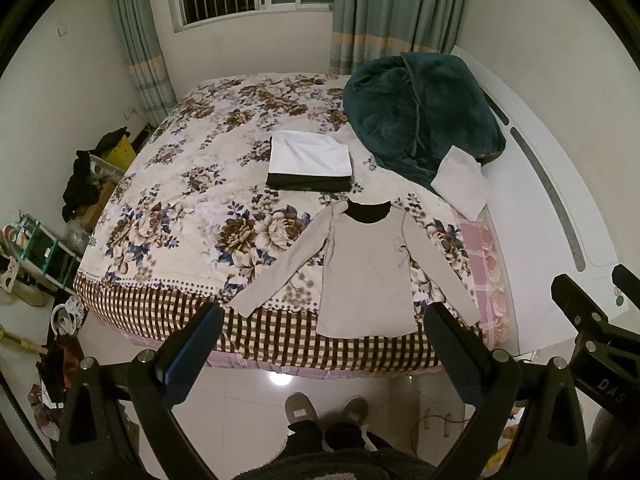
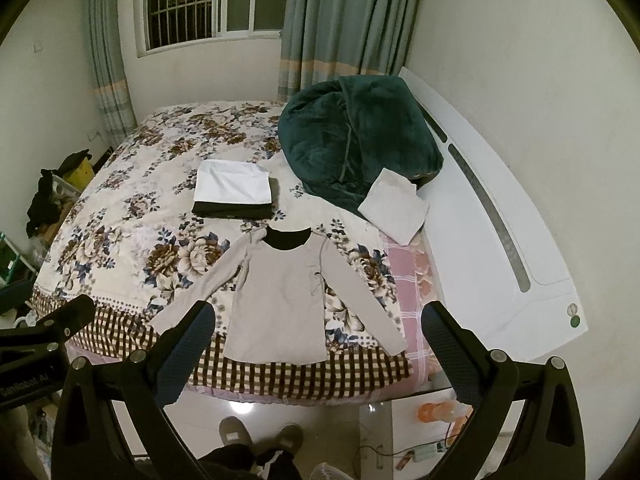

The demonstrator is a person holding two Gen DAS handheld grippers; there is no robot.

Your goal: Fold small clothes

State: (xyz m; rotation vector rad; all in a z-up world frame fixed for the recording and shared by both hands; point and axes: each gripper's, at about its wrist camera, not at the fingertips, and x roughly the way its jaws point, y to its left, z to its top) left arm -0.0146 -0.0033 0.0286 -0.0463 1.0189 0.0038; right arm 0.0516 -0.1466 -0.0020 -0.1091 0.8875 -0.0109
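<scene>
A beige long-sleeved shirt (image 1: 366, 268) (image 2: 280, 296) with a dark collar lies flat and spread out on the near edge of the floral bed (image 1: 208, 184) (image 2: 132, 216), sleeves angled outward. My left gripper (image 1: 324, 320) hangs open in the air in front of the bed, well short of the shirt's hem. My right gripper (image 2: 318, 320) is open too, held at a similar height before the hem. Nothing sits between either pair of fingers. Part of the right gripper shows at the right edge of the left wrist view.
A folded white and black stack (image 1: 310, 166) (image 2: 234, 194) lies mid-bed. Beyond it are a green blanket heap (image 1: 420, 112) (image 2: 356, 136) and a folded pale cloth (image 1: 460, 180) (image 2: 394, 204). A person's slippered feet (image 1: 326, 410) stand on the tiled floor. Clutter lines the left wall.
</scene>
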